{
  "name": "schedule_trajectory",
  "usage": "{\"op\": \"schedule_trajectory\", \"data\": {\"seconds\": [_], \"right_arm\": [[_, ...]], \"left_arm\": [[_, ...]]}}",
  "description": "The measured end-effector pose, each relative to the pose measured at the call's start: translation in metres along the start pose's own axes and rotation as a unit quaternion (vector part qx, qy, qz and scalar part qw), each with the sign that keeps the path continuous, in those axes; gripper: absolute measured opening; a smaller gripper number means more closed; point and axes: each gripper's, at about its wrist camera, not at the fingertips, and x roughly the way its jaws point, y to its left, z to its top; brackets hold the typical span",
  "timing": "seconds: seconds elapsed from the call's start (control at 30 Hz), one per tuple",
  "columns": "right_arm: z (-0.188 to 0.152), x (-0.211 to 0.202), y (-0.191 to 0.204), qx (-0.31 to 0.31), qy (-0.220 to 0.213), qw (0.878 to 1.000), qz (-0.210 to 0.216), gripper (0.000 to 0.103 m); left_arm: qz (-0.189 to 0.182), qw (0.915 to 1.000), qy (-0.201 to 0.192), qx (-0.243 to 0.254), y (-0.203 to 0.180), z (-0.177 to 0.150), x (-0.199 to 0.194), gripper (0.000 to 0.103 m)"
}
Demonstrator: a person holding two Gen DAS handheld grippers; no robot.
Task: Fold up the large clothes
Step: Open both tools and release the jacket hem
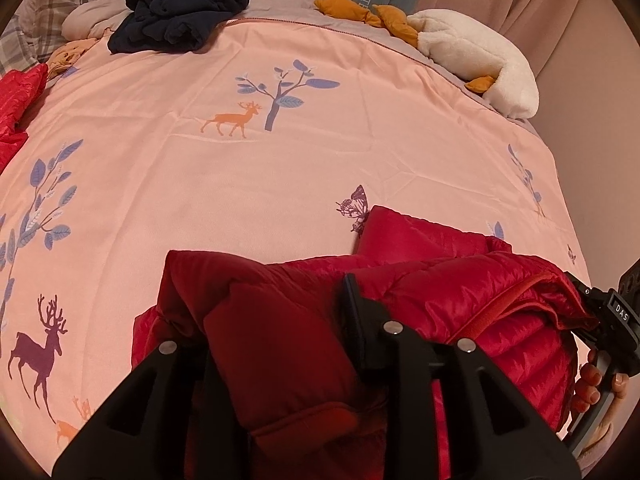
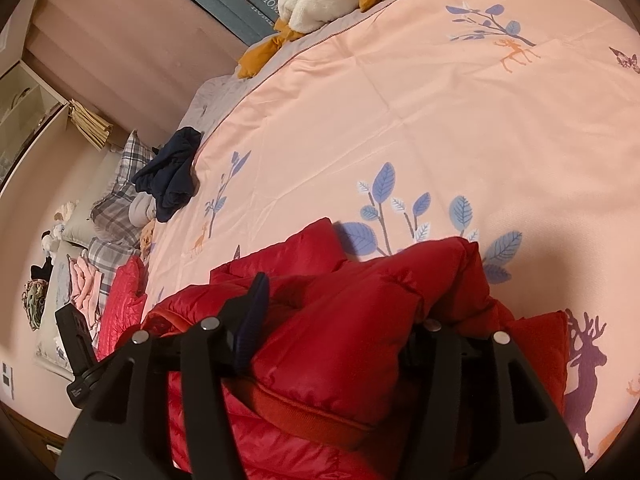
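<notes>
Left gripper [image 1: 276, 320]: parted fairly wide, a thick fold of the red puffer jacket [image 1: 460, 292] bunched between the fingers, clamped on it.
Right gripper [image 2: 340, 316]: likewise spread around a padded fold of the jacket, gripping it; also seen at the jacket's right edge from the left wrist view.
Jacket position: near edge of the pink deer-print bedspread [image 1: 280, 168], partly folded.
Far side: navy garment [image 1: 180, 12], white plush toy [image 1: 476, 56].
</notes>
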Motion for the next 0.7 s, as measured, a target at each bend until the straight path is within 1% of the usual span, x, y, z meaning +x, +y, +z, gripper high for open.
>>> {"op": "schedule_trajectory", "data": {"seconds": [0.17,0.23,0.43,0.57,0.7], "right_arm": [[0.0,0.0,0.0,0.0,0.0,1.0,-0.001,0.061],[-0.001,-0.001,0.002,-0.002,-0.001,1.0,-0.003,0.061],[-0.001,-0.002,0.003,-0.001,-0.002,1.0,-0.002,0.062],[-0.001,-0.001,0.003,0.0,-0.002,1.0,-0.002,0.066],[-0.001,-0.001,0.003,0.0,-0.002,1.0,-0.001,0.068]], "left_arm": [[-0.004,1.0,0.001,-0.005,0.0,-0.001,-0.005,0.032],[-0.006,0.9999,0.001,-0.008,0.001,-0.001,-0.006,0.035],[-0.008,0.9999,0.0,-0.013,0.001,-0.002,-0.007,0.037],[-0.016,0.9996,-0.003,-0.023,0.003,-0.001,-0.009,0.039],[-0.019,0.9995,-0.008,-0.023,0.002,-0.002,-0.012,0.044]]}}
